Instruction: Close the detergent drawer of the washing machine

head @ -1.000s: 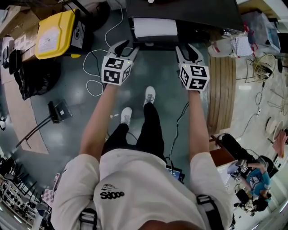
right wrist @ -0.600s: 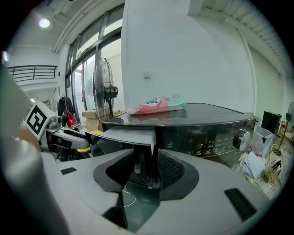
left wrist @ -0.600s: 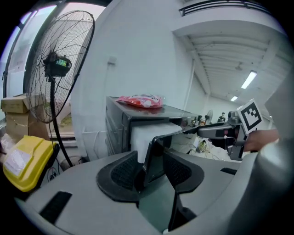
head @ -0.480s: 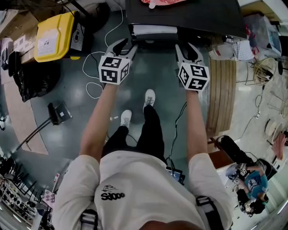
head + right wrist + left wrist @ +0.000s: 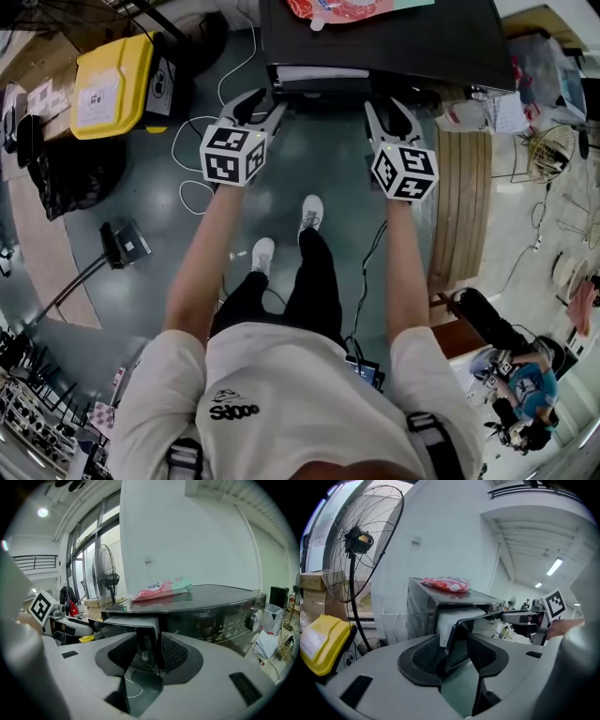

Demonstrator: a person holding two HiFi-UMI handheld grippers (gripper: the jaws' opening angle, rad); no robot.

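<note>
I've got both tongs at the drawer (image 5: 319, 82), which stands a little way out of the washer (image 5: 403, 42) front, not shut yet. The left gripper (image 5: 255, 97) has the drawer's left end between wide jaws that have just eased a touch wider, and the pads aren't pinching it. The right gripper (image 5: 394, 106) sits at the drawer's right end, jaws wide too, with the panel's edge just beside one pad. A red pouch (image 5: 339, 7) lies on the washer's top.

— Two grippers in play, left gripper (image 5: 256, 101) and right gripper (image 5: 388, 105); one washing machine (image 5: 403, 42), one detergent drawer (image 5: 319, 73).
— One red pouch (image 5: 342, 7), one fan (image 5: 360, 540), one yellow bin (image 5: 111, 82), two white shoes (image 5: 312, 214).
</note>
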